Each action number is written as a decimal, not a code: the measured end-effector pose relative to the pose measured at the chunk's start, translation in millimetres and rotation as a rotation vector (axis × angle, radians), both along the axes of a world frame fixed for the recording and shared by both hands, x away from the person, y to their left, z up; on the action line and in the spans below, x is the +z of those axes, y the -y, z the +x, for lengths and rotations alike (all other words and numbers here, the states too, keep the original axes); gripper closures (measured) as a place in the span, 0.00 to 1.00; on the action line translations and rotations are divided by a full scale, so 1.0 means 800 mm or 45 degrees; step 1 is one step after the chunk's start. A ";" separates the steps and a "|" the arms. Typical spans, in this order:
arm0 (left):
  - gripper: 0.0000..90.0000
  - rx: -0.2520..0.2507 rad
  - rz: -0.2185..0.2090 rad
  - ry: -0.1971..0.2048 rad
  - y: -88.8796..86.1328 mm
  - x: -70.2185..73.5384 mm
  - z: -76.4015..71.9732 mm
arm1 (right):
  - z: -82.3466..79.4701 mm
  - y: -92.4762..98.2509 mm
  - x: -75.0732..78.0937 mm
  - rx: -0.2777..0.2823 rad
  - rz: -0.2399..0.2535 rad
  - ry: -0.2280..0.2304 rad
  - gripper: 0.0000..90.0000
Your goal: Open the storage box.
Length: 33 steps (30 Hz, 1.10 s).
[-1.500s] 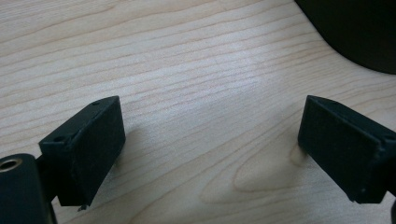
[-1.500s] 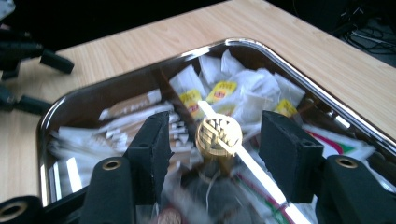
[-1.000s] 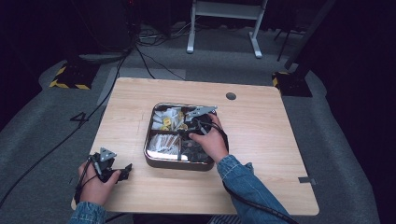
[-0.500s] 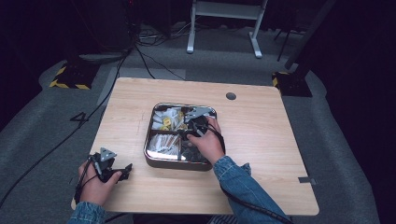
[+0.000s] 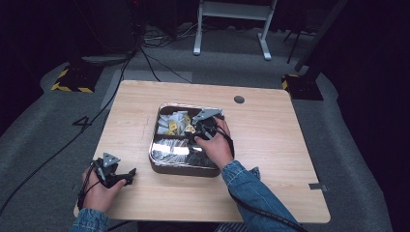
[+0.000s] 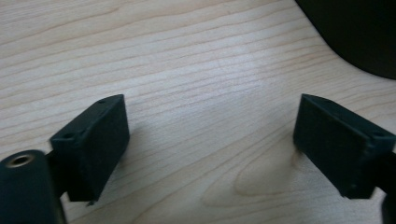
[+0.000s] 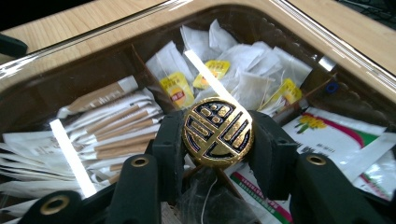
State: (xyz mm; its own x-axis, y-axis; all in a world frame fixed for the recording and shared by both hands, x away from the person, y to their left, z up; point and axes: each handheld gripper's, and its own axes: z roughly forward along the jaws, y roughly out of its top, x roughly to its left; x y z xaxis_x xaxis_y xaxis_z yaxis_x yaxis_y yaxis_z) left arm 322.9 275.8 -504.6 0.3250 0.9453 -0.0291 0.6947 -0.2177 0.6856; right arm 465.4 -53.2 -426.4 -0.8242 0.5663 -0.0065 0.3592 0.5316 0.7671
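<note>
A metal box with a clear lid sits at the middle of the wooden table. The lid's round gold-and-black knob is clamped between the jaws of my right gripper. In the high view that gripper hovers over the box's centre, hand behind it. Through the lid I see tea bags with yellow tags, paper sticks and printed sachets. My left gripper rests at the table's near left corner. Its jaws stand wide apart over bare wood.
The dark side of the box lies just beyond the left gripper. A cable hole is in the table's far right part. Cables and a white stand are on the floor behind the table.
The right hand has shifted slightly left over the middle of the box. The left gripper has stayed where it was.
</note>
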 end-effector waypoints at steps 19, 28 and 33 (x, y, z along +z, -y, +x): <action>0.31 0.027 -0.041 -0.004 -0.006 0.016 0.001 | -0.014 0.029 0.072 0.010 0.073 0.071 0.66; 0.32 0.002 -0.041 0.026 -0.001 0.022 0.002 | -0.017 0.050 0.089 -0.003 0.089 0.076 0.66; 0.35 -0.007 -0.059 0.060 0.004 0.031 0.001 | -0.020 0.063 0.095 -0.014 0.091 0.078 0.66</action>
State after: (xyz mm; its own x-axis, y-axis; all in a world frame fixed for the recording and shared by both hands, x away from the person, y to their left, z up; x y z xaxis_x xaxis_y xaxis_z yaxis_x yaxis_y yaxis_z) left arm 324.0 272.4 -479.7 0.3319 0.9416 -0.0571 0.6604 -0.1887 0.7268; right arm 449.8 -103.6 -350.0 -0.8174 0.5758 -0.0159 0.3158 0.4711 0.8236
